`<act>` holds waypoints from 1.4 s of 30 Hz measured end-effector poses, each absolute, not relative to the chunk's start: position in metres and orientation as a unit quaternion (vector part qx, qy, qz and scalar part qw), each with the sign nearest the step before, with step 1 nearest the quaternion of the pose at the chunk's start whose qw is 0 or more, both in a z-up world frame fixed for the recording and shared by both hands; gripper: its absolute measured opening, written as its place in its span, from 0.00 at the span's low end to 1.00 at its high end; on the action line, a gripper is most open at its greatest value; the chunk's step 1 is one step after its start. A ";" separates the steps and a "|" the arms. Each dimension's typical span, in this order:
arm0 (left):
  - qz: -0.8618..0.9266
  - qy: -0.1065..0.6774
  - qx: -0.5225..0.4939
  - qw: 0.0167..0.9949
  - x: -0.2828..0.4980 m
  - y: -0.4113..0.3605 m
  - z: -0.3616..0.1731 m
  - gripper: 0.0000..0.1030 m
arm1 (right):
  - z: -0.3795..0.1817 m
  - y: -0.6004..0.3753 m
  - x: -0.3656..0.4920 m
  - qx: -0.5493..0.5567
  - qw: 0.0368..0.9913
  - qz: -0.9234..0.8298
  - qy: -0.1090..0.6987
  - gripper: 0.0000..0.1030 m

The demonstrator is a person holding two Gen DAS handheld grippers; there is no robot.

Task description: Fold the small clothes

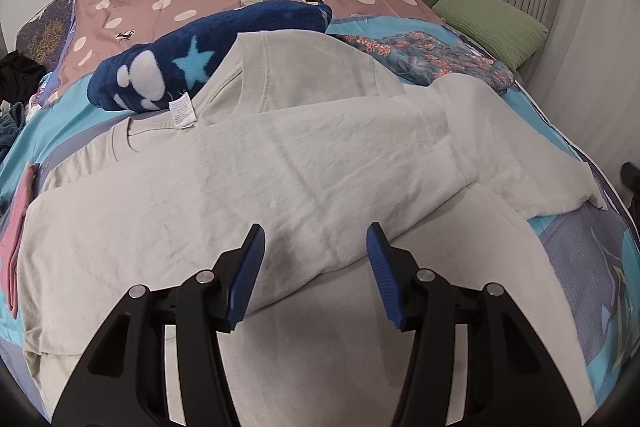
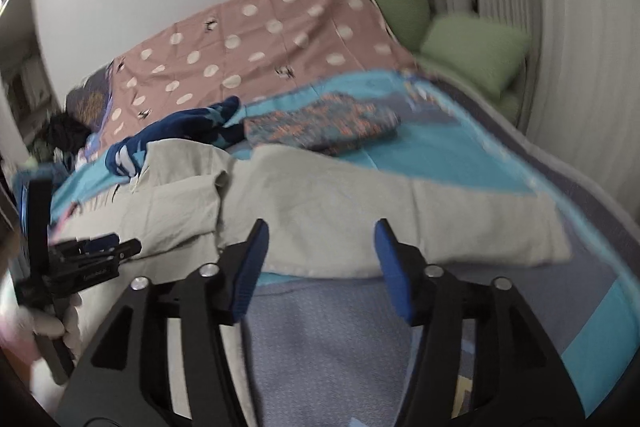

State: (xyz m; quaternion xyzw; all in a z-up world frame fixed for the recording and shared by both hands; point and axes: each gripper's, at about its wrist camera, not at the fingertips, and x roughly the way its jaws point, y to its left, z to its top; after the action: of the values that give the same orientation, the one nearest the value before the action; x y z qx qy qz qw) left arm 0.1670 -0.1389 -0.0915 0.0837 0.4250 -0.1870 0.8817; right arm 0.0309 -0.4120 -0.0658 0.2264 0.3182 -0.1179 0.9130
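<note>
1. A pale grey T-shirt (image 1: 248, 163) lies partly folded across a bed with a blue patterned cover (image 2: 460, 163), one side already doubled over its middle.
2. The left gripper (image 1: 316, 259) hovers over the folded edge, jaws apart, holding nothing.
3. The right gripper (image 2: 320, 259) hovers at the shirt's near edge, jaws also apart and empty.
4. Risk: pinching only the top layer would likely drag the fold open or leave it crooked.
5. A navy fleece blanket with stars (image 1: 200, 59) rests on the shirt's far edge and could snag it.
6. A folded floral garment (image 1: 424, 55) lies just beyond; green pillows (image 1: 492, 27) sit well clear.
</note>
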 end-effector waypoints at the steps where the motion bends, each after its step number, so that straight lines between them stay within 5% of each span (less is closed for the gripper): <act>1: -0.188 0.424 0.082 0.882 0.168 -0.139 -0.092 0.52 | -0.078 -0.438 0.028 0.287 0.893 -0.128 0.322 0.56; 7: -0.186 0.426 0.065 0.883 0.173 -0.130 -0.095 0.52 | -0.156 -0.551 -0.027 0.577 0.724 -0.259 0.276 0.58; 15: -0.195 0.430 0.048 0.880 0.175 -0.126 -0.098 0.52 | -0.181 -0.581 -0.019 0.597 0.705 -0.311 0.223 0.60; 17: -0.196 0.428 0.040 0.881 0.177 -0.122 -0.096 0.52 | -0.183 -0.590 -0.015 0.590 0.701 -0.336 0.217 0.50; 21: -0.209 0.421 0.030 0.882 0.181 -0.115 -0.091 0.52 | -0.184 -0.603 -0.007 0.603 0.685 -0.340 0.227 0.08; 23: -0.218 0.414 0.036 0.883 0.181 -0.115 -0.090 0.49 | -0.178 -0.602 -0.005 0.616 0.689 -0.318 0.212 0.07; 34: -0.227 0.432 -0.039 0.872 0.189 -0.084 -0.097 0.45 | -0.022 -0.409 0.123 0.419 0.885 0.026 0.201 0.05; 42: -0.269 0.419 -0.148 0.855 0.190 -0.021 -0.080 0.51 | -0.061 -0.251 0.172 0.252 0.889 0.175 0.340 0.05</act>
State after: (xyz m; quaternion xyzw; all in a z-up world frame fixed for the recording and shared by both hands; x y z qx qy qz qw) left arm 0.1898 -0.0212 -0.0799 -0.1484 0.4187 -0.2690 0.8546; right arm 0.1718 -0.2511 -0.0612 0.2516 0.3398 0.1749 0.8892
